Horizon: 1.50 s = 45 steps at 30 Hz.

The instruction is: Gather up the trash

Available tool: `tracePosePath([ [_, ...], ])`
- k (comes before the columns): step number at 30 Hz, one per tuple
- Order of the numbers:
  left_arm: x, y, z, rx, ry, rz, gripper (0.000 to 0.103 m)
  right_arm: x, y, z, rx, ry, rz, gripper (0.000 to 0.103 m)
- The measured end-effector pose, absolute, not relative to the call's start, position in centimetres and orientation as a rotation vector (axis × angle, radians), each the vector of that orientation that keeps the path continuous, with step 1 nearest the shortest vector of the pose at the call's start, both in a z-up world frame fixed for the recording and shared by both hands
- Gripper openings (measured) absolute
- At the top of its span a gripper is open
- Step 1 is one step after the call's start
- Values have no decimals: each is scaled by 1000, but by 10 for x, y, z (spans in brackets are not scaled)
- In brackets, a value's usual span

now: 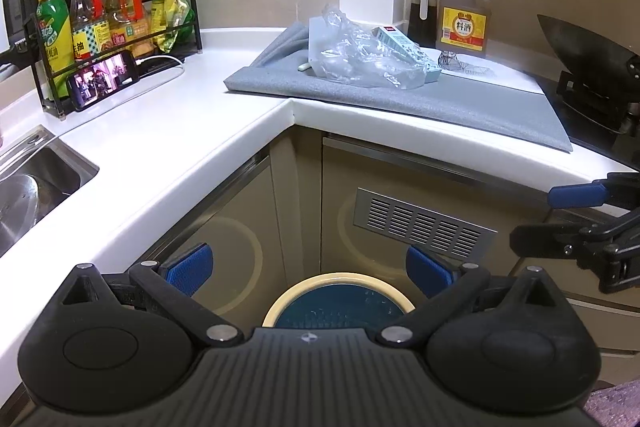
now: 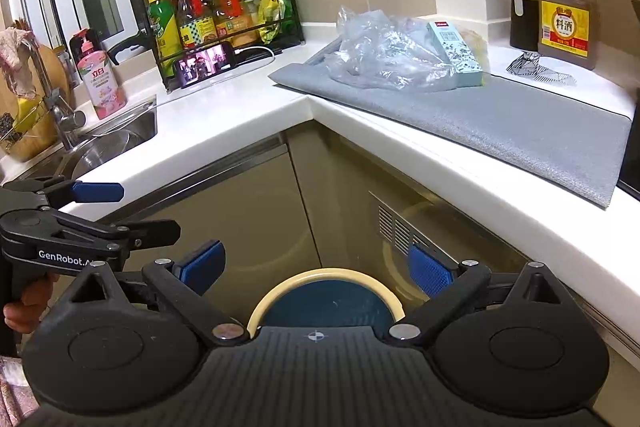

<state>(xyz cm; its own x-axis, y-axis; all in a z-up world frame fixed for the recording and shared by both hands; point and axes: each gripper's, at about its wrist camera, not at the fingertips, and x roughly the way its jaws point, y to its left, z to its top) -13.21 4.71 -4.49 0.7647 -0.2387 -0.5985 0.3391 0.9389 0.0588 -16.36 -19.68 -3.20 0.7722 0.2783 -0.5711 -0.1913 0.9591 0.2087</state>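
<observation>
A crumpled clear plastic bag (image 1: 360, 53) (image 2: 384, 55) lies on a grey mat (image 1: 440, 103) (image 2: 520, 131) on the corner counter. A pale green carton (image 1: 408, 51) (image 2: 456, 53) leans beside it, and a small crumpled black-and-white wrapper (image 1: 460, 63) (image 2: 536, 67) lies near the bottles. A round bin (image 1: 340, 303) (image 2: 324, 299) with a cream rim and blue inside stands on the floor below. My left gripper (image 1: 310, 269) hangs open above the bin, holding nothing. My right gripper (image 2: 316, 267) is also open and empty over the bin.
A black rack (image 1: 108, 11) (image 2: 224, 7) of sauce bottles stands at the back left, with a phone (image 1: 104, 79) (image 2: 206, 63) leaning on it. A steel sink (image 1: 36, 183) (image 2: 116, 139) is at the left. Oil bottles (image 1: 464, 15) (image 2: 564, 11) and a wok (image 1: 588, 59) sit at the right.
</observation>
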Motion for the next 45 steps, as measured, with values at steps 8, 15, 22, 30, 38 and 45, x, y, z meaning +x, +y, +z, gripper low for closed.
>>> tracePosePath([
  [8,-129,45,-46,172,633,-316,103,-159,-194,-36,145,655,251,98],
  [15,-124,45,-46,163,641,-313,103,-153,-195,-41,156,672,251,98],
  [22,-118,42,-50,176,656,-314,103,-148,-196,-48,170,696,251,99],
  [30,-106,42,-49,171,669,-296,103,-134,-208,-47,201,682,227,99],
  [38,-96,41,-42,181,658,-281,103,-116,-220,-40,212,645,211,99],
  [45,-87,42,-33,185,642,-263,103,-89,-238,-30,205,574,147,98],
])
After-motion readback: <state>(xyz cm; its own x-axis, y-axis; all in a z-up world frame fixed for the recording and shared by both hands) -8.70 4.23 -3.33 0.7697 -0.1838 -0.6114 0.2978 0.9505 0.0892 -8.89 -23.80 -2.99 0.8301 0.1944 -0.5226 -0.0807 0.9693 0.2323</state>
